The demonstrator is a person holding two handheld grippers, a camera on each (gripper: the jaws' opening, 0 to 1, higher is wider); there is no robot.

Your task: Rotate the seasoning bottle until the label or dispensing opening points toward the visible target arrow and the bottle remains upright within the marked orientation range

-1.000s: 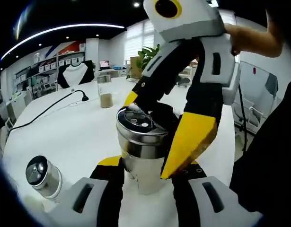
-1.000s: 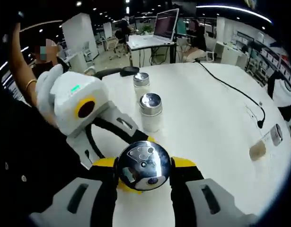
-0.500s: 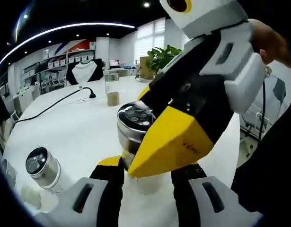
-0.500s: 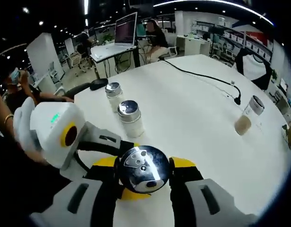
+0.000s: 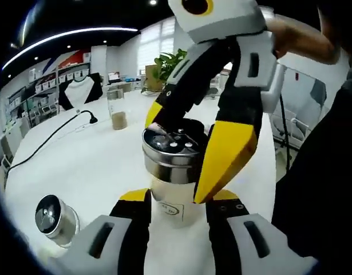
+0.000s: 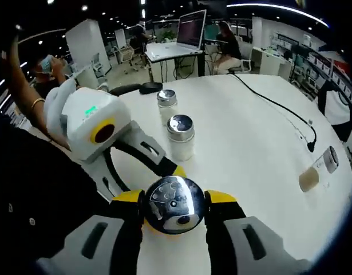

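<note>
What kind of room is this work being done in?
Probably an open-plan office or lab. Behind the white table stand a desk with an open laptop, a seated person, and, in the left gripper view, wall shelves and a potted plant.

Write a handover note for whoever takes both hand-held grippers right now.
Left hand-held gripper: shut on the seasoning bottle, low on its glass body.
Right hand-held gripper: shut on the bottle's metal cap from above.
The bottle stands upright on the white table. Two other shakers stand farther off, and a glass jar lies near the cable.
Done: bottle gripped at base and cap.
Left: I can make out no target arrow, so find it, turn the opening toward it, keep the bottle upright, release.
</note>
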